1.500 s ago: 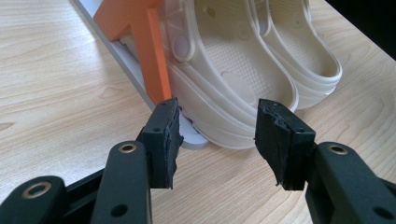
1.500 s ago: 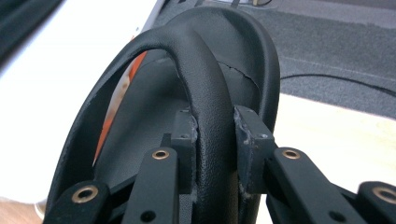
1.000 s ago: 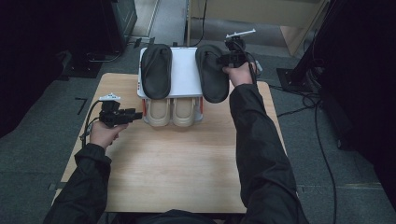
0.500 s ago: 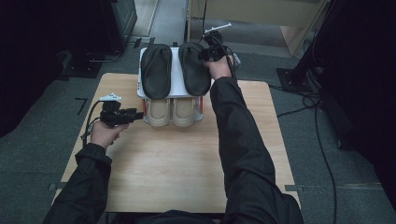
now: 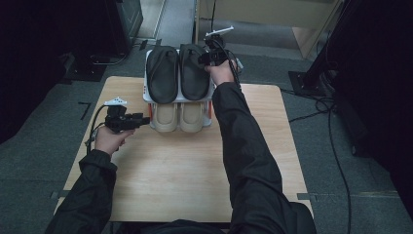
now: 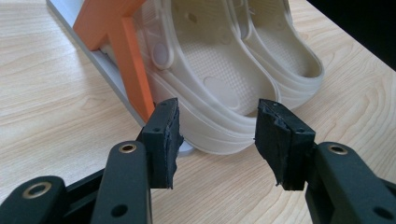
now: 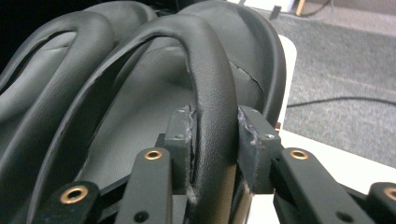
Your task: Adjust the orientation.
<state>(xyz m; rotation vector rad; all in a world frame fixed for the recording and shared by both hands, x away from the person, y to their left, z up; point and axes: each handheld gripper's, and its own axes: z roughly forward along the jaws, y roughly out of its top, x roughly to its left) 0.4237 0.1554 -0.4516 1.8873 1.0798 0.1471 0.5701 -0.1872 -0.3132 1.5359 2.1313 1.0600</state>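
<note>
The right black sandal (image 5: 193, 71) lies on the top shelf of the small shoe rack (image 5: 147, 90), at the far middle of the table (image 5: 195, 170). It is just beside the left black sandal (image 5: 162, 73); the two seem to touch along their sides. Its long axis runs from near to far, the same as its partner and as the beige clogs (image 5: 179, 117) on the shelf below.

The right tongs (image 5: 210, 57) are at the far right end of this sandal, so the sandal stretches from them to the left and toward the person. In the right gripper view, its curved strap (image 7: 210, 107) stands directly between the two pads (image 7: 180, 133). The jaws have just been opening. The strap is between them with hardly any space on each side, and I cannot tell if the pads press it or have already let go. I judge that the sandal rests now on the shelf by itself, and the coming move is to open a little more and pull back along the strap without dragging it.

The left tongs (image 5: 141, 120) are half open and hold nothing. They are low at the left side of the rack, pointing at the heel of the nearer clog (image 6: 219, 93), close but apart from it.
</note>
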